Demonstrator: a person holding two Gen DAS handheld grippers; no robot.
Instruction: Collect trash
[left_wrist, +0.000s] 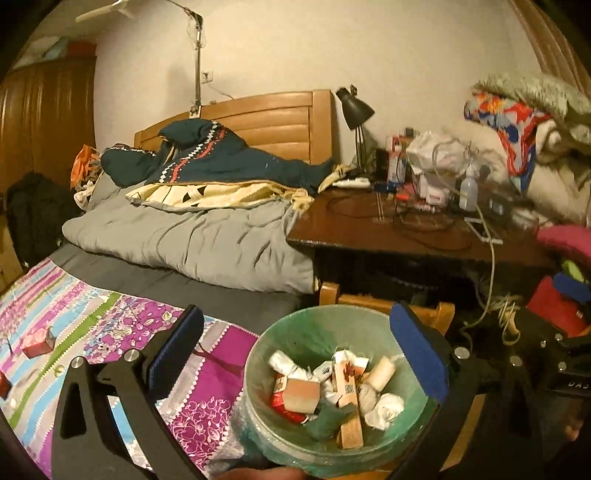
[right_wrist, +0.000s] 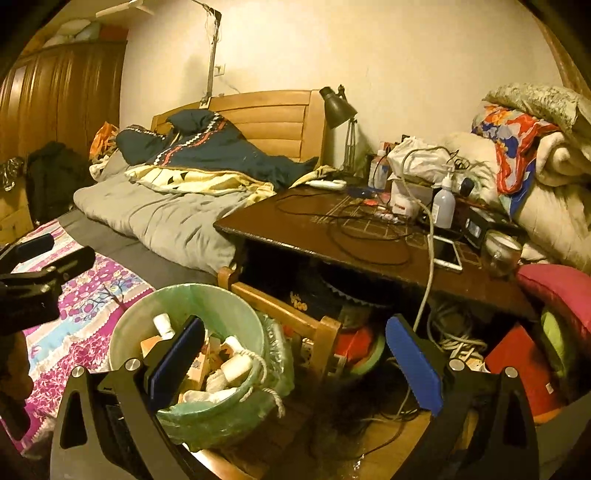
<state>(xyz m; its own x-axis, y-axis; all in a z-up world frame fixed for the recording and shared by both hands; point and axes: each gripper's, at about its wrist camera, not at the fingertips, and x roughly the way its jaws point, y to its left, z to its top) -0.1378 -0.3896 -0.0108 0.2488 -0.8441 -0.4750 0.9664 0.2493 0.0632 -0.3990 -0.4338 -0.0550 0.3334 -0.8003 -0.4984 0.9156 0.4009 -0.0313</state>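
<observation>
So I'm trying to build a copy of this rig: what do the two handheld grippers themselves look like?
Both look the same. The left gripper and right gripper each have two black angular arms with triangular cutouts and silver round bolts, ending in flat blue pads with finely toothed edges. The right gripper's body, seen from the left wrist view, carries white lettering, too cropped to read.

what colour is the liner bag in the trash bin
Translucent pale green liner bag, seen best in the left wrist view.
</observation>
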